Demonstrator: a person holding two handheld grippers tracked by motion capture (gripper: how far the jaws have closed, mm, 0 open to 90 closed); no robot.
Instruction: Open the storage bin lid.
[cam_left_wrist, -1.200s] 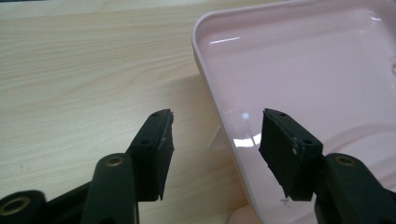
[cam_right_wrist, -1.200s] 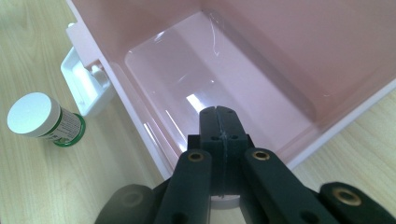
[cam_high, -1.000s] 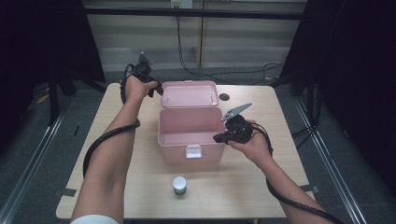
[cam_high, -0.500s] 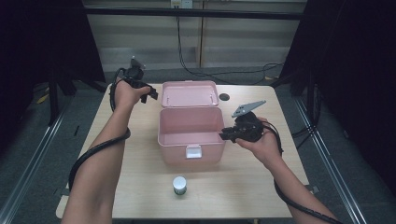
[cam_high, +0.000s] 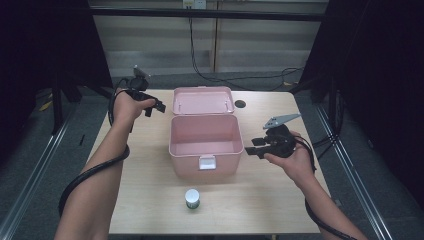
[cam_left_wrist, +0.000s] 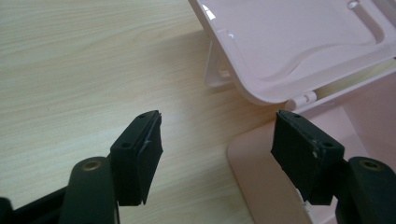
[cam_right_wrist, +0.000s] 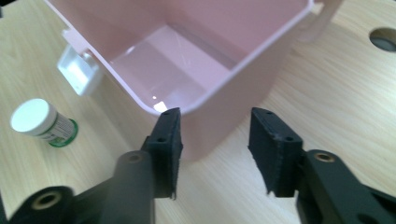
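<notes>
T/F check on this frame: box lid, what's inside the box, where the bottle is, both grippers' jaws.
1. The pink box has its lid open. True.
2. The box holds a bottle. False: its inside is bare; the small bottle stands on the table in front of it.
3. The right gripper grips the box wall. False: its jaws are apart, beside the box.
4. The left gripper is open, holding nothing. True.

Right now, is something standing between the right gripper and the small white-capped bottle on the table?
Nothing visible blocks it. The bottle stands alone on the table, in front of the pink box; the right gripper, jaws open and empty, is beside the box.
</notes>
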